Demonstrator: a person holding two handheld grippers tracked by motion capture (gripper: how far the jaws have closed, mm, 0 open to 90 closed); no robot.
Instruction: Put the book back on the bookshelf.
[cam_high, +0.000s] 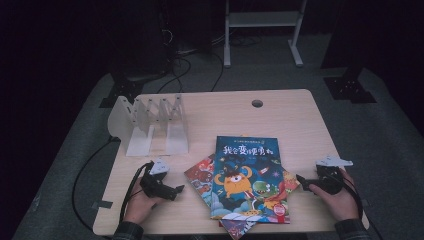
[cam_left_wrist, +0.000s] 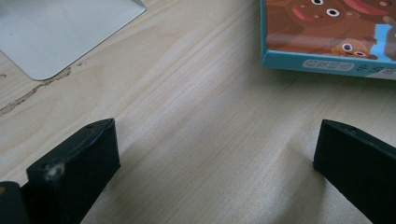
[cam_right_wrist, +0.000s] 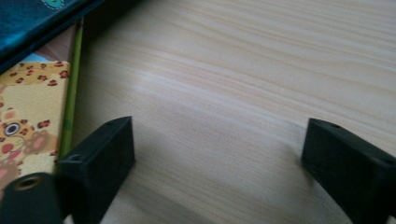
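High view: a wooden counter (cam_high: 300, 125) carries a stack of picture books and a white book rack (cam_high: 150, 125); a person's two hands each hold one gripper at the near edge.
Books, count: three can be told apart: a teal monster-cover book (cam_high: 247, 175) on top, a red-covered book (cam_high: 200, 175) fanned out beneath it toward the left gripper, and a third book (cam_high: 239, 227) whose corner pokes out at the near edge.
Book rack, count: one, with several upright dividers, standing well beyond the left gripper's fingers.
Left gripper (cam_high: 177, 190): fingers released and spread wide, pointing at the red book's edge, near it but apart.
Left gripper view: two black fingers (cam_left_wrist: 77, 163) with bare counter between them; a teal-edged book corner (cam_left_wrist: 327, 63) lies ahead and to the far-finger side; the rack's pale base plate (cam_left_wrist: 60, 32) lies ahead on the other side.
Right gripper (cam_high: 302, 181): fingers released and wide apart, just beside the stack's right edge.
Right gripper view: two black fingers (cam_right_wrist: 100, 158) over bare wood; stacked book edges (cam_right_wrist: 42, 93) lie just beside the left-hand finger, not between the fingers.
Grasp: neither pair of fingers holds anything.
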